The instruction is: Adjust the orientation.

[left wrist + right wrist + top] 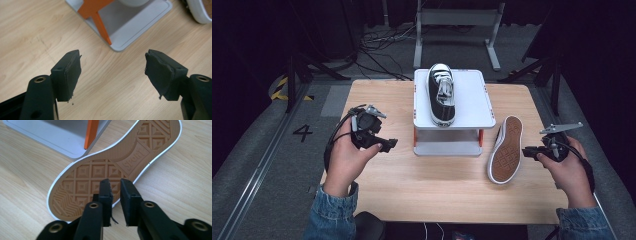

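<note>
A black-and-white sneaker (441,95) stands upright on the top deck of a small white two-level stand (474,97) with orange legs. Its mate (506,150) lies on its side on the table right of the stand, brown sole (100,170) facing my right hand. My right gripper (529,151) hovers just right of that sole; in the right gripper view its jaws (115,195) are nearly together with nothing between them. My left gripper (384,144) is held left of the stand, and its jaws (113,72) stand wide open over bare wood.
The stand's lower shelf (135,27) and an orange leg (100,22) lie ahead of the left gripper. The wooden table (437,185) has bare room in front. Beyond it are a grey floor, cables and a metal frame (457,20).
</note>
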Demonstrator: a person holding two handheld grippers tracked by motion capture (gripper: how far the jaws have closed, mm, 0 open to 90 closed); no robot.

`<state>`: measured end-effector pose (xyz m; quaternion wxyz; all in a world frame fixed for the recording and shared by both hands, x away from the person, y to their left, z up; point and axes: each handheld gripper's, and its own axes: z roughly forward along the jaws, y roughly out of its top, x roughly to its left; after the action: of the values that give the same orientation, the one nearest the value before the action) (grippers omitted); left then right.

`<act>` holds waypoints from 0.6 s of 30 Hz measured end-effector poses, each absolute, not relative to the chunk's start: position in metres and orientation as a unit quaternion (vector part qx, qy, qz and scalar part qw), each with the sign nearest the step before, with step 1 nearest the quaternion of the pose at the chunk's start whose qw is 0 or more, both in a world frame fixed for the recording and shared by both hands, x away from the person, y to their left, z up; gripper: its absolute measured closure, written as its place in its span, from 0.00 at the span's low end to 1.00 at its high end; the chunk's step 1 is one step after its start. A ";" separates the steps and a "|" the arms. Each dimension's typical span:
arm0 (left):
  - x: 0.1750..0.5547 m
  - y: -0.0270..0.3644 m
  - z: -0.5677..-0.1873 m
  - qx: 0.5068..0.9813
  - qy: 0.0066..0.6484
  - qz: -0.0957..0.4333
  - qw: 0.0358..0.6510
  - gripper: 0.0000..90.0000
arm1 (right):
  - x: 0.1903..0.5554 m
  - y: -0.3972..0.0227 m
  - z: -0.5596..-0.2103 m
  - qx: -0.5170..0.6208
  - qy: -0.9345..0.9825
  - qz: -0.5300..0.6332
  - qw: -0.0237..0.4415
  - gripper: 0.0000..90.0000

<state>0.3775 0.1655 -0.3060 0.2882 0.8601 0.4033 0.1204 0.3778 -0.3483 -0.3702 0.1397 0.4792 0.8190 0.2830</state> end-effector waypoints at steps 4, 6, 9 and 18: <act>0.381 0.169 -0.321 0.858 0.423 0.125 0.263 0.33 | 0.383 -0.347 -0.375 0.479 0.821 0.280 0.137 0.98; 0.385 0.172 -0.327 0.856 0.433 0.125 0.254 0.33 | 0.386 -0.347 -0.380 0.480 0.820 0.277 0.142 1.00; 0.390 0.172 -0.337 0.854 0.451 0.130 0.223 0.33 | 0.385 -0.340 -0.388 0.480 0.818 0.278 0.152 1.00; 0.393 0.178 -0.343 0.851 0.462 0.126 0.216 0.33 | 0.390 -0.329 -0.407 0.480 0.824 0.259 0.156 0.99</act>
<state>0.3928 0.1780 -0.3425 0.2160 0.8509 0.4619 0.1261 0.3899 -0.3291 -0.4073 0.1556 0.4799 0.8238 0.2586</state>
